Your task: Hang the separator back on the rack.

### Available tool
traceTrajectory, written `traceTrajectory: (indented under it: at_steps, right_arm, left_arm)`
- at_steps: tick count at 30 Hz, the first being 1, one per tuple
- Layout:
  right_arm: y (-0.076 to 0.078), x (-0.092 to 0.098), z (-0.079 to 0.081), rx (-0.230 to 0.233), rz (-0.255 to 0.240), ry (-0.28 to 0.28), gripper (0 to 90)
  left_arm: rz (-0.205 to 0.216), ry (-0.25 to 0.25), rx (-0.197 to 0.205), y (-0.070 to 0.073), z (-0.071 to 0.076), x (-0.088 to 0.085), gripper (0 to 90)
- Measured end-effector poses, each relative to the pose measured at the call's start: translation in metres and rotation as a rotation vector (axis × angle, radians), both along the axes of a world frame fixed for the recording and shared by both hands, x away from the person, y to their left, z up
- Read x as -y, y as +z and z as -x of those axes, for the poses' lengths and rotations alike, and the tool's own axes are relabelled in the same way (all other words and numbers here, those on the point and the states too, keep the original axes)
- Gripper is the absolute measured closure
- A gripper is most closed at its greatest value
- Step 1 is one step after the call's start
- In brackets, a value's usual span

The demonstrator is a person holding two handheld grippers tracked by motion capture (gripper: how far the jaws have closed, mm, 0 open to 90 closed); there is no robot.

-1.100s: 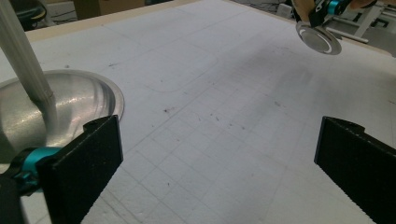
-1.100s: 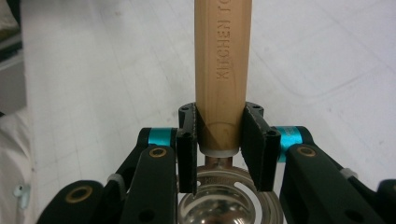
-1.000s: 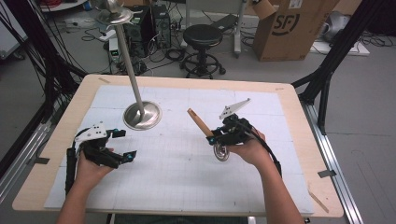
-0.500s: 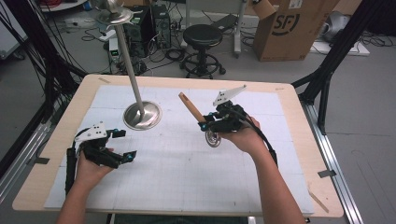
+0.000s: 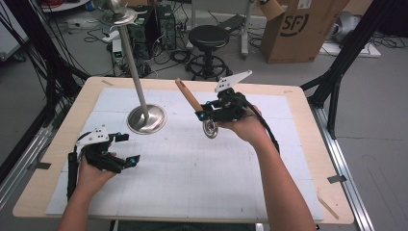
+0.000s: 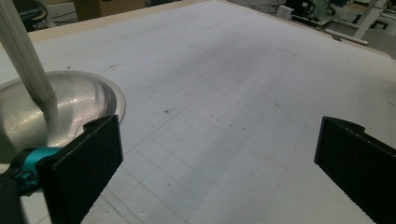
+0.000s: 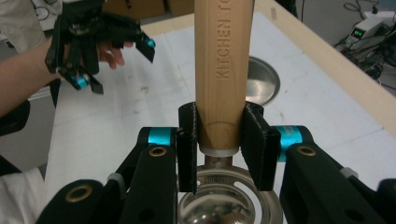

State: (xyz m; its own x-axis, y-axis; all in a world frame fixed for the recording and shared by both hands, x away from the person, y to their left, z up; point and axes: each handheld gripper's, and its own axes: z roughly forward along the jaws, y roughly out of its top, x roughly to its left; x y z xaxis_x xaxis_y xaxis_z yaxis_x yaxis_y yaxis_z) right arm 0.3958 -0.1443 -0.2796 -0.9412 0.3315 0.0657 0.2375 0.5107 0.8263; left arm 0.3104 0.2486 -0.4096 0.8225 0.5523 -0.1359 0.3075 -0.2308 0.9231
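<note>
My right gripper (image 5: pixel 202 116) is shut on a kitchen utensil held above the middle of the table. Its wooden handle (image 5: pixel 187 95) slants up and to the far left, and its round metal head (image 5: pixel 210 129) hangs below the jaws. In the right gripper view the pads clamp the handle (image 7: pixel 223 60) just above the metal head (image 7: pixel 224 200). My left gripper (image 5: pixel 129 149) rests at the left of the white mat, open with nothing between its fingers; its two jaws stand wide apart in the left gripper view (image 6: pixel 219 163).
A metal stand with a round base (image 5: pixel 146 119) and a tall thin pole (image 5: pixel 132 62) stands on the mat, far left of centre, close to the left gripper (image 6: pixel 28 112). The white gridded mat (image 5: pixel 192 178) covers the wooden table. A stool and a cardboard box stand beyond the far edge.
My right hand has lifted the utensil and carried it toward the far left, nearer the stand. The left hand has stayed where it was.
</note>
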Motion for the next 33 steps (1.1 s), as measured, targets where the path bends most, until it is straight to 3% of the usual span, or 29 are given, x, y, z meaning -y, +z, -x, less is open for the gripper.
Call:
traceTrajectory:
  at_steps: [8, 17, 27, 33]
  right_arm:
    - [0.025, -0.013, -0.010, 0.049, -0.022, 0.019, 68.9]
    - [0.050, -0.025, -0.021, 0.097, -0.079, 0.028, 68.9]
    - [0.072, -0.039, -0.027, 0.125, -0.082, 0.033, 68.9]
    - [0.083, -0.051, -0.032, 0.141, -0.056, 0.031, 68.9]
  left_arm:
    - [0.007, 0.004, 0.007, 0.001, 0.001, -0.002, 1.6]
    - [0.012, 0.000, 0.009, 0.002, 0.001, -0.002, 1.6]
    - [0.008, 0.000, 0.012, 0.002, 0.000, -0.002, 1.6]
    - [0.008, 0.000, 0.009, 0.002, 0.000, -0.001, 1.6]
